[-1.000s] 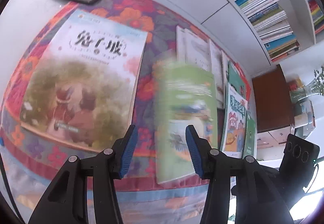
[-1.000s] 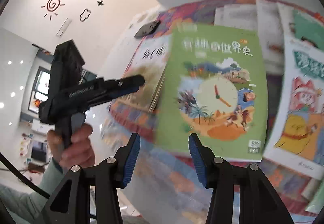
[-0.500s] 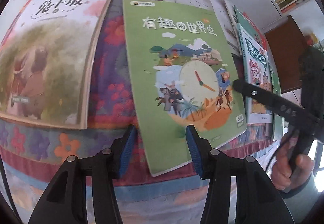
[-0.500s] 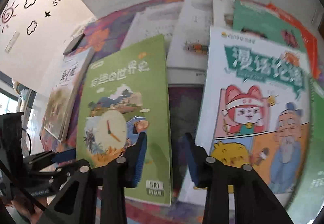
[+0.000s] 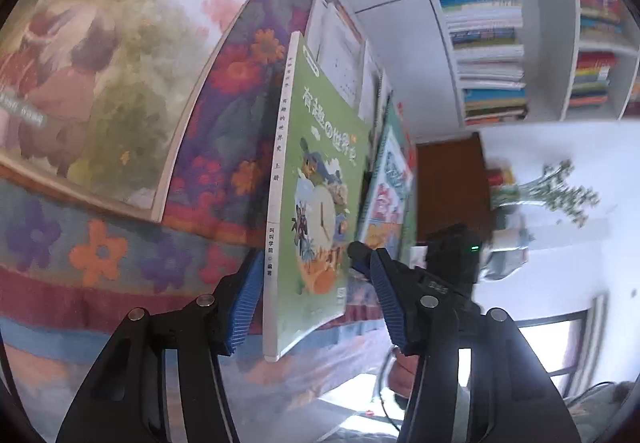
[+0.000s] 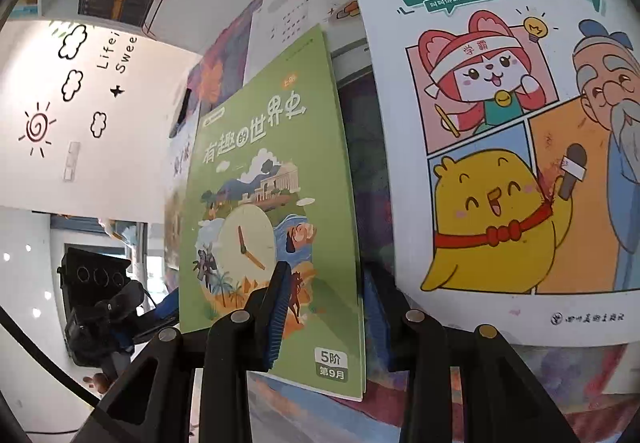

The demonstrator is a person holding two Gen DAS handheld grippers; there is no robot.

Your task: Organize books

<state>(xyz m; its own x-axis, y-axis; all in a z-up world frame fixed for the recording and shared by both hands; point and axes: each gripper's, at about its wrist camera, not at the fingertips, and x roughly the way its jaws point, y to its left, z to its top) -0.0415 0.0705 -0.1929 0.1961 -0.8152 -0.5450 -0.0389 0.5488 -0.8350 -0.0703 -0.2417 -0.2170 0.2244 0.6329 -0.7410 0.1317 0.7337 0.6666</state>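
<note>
clock book [image 6: 276, 179] between rabbit book [image 5: 100, 63] and comic book [image 6: 500, 131], on tablecloth [image 5: 100, 263]

green book [image 5: 320, 203]: smooth paper cover | tablecloth [image 5: 224, 147]: printed floral cloth | tool pads [image 5: 244, 299]: ribbed blue

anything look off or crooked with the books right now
The green clock-cover book is tipped up on edge instead of lying flat like the rabbit-hill book and the comic-cover book. It stands between the fingers of both the left tool and the right tool, its lower corner overhanging the floral tablecloth.
</note>
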